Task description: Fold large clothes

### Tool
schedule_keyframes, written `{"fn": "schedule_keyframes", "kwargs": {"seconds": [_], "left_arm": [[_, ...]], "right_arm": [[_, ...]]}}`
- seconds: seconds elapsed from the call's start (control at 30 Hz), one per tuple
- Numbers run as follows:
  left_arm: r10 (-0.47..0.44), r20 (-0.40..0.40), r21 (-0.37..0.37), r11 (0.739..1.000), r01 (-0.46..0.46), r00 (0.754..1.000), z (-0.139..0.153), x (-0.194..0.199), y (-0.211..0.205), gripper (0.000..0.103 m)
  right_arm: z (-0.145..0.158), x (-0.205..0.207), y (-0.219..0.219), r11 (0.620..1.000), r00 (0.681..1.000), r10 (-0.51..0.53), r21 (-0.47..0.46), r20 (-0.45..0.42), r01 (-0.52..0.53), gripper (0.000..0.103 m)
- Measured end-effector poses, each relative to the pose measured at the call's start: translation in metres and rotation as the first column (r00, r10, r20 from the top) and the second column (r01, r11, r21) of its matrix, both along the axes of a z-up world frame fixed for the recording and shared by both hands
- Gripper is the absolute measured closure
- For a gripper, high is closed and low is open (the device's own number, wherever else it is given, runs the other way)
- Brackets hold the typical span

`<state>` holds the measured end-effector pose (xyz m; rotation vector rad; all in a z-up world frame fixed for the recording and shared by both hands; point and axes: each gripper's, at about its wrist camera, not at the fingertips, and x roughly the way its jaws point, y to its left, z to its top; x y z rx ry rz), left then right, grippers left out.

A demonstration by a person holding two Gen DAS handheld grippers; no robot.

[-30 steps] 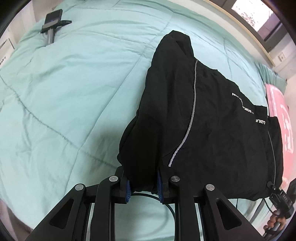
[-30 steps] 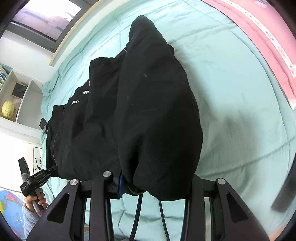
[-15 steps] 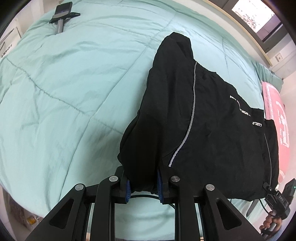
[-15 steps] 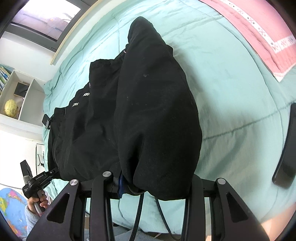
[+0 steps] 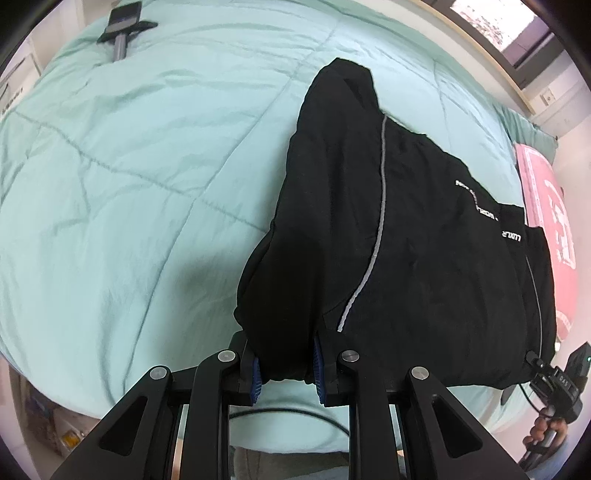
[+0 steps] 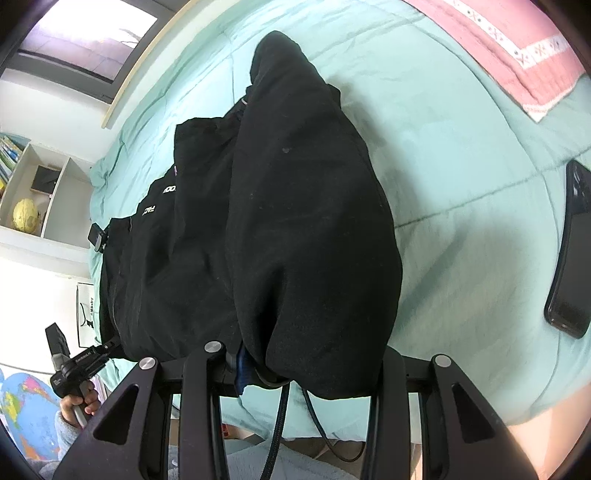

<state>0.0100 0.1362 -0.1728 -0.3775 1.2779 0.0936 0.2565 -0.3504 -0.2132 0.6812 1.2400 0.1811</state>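
A large black garment (image 5: 388,229) with a grey reflective stripe and white lettering lies on the mint-green bed. My left gripper (image 5: 284,365) is shut on its near left corner, fabric bunched between the blue pads. In the right wrist view the same garment (image 6: 288,221) drapes over my right gripper (image 6: 306,369), which is shut on its near right corner; the right finger is hidden under cloth. Both corners are held up at the bed's near edge while the far end rests on the bed.
The mint quilt (image 5: 129,166) spreads wide to the left. A pink blanket (image 6: 509,48) lies at the right. A black phone (image 6: 569,254) lies on the bed right of the garment. A phone on a stand (image 5: 120,26) sits far left.
Both grippers have pulled back toward the bed's near edge with the garment held. The black phone has come fully into the right wrist view.
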Motion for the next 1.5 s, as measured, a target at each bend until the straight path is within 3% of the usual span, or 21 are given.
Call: {"fn": "schedule_keyframes", "kwargs": {"seconds": [0.37,0.57,0.67,0.73,0.87,0.97,1.0,1.07,1.17,1.33,1.5], "left_arm": [[0.037,-0.025,0.003,0.999,-0.037,0.999,-0.008,-0.005,-0.004,0.081],[0.079,-0.068,-0.014,0.997,-0.080,0.995,-0.021,-0.007,0.002,0.071],[0.126,-0.093,-0.025,0.991,-0.129,0.988,-0.025,-0.011,0.012,0.059],[0.166,-0.118,-0.035,0.985,-0.171,0.979,-0.029,-0.016,0.019,0.046],[0.266,-0.136,-0.122,0.952,-0.282,0.954,-0.033,-0.036,0.040,0.043],[0.329,-0.175,-0.110,0.930,-0.350,0.928,-0.030,-0.052,0.052,0.042],[0.350,-0.189,-0.076,0.926,-0.369,0.917,-0.028,-0.056,0.056,0.042],[0.400,-0.192,-0.031,0.910,-0.412,0.896,-0.018,-0.068,0.066,0.042],[0.442,-0.149,0.009,0.895,-0.446,0.885,0.008,-0.082,0.074,0.042],[0.388,-0.006,0.091,0.918,-0.386,0.922,0.075,-0.078,0.046,0.042],[0.206,0.139,0.161,0.960,-0.227,0.969,0.140,-0.058,-0.003,0.042]], "right_arm": [[-0.018,0.018,0.001,1.000,1.000,0.003,0.026,-0.027,-0.002,0.060],[-0.027,0.022,0.008,1.000,0.998,0.002,0.020,-0.067,-0.001,0.055],[-0.033,0.024,0.010,1.000,0.994,-0.008,0.009,-0.106,0.009,0.046],[-0.035,0.025,0.010,1.000,0.992,-0.024,-0.003,-0.123,0.024,0.032],[-0.042,0.018,0.000,0.997,0.983,-0.074,0.016,-0.166,0.077,0.023],[-0.039,0.010,-0.006,0.994,0.976,-0.099,0.024,-0.195,0.105,0.022],[-0.034,0.007,-0.008,0.994,0.976,-0.102,0.015,-0.193,0.107,0.022],[-0.019,-0.002,-0.016,0.989,0.973,-0.132,-0.092,-0.187,0.117,0.022],[0.020,-0.020,-0.032,0.941,0.970,-0.210,-0.293,-0.121,0.168,0.022],[0.098,-0.039,-0.027,0.883,0.973,-0.222,-0.411,0.060,0.227,0.022],[0.179,-0.027,0.027,0.826,0.978,-0.091,-0.535,0.186,0.178,0.022]]}}
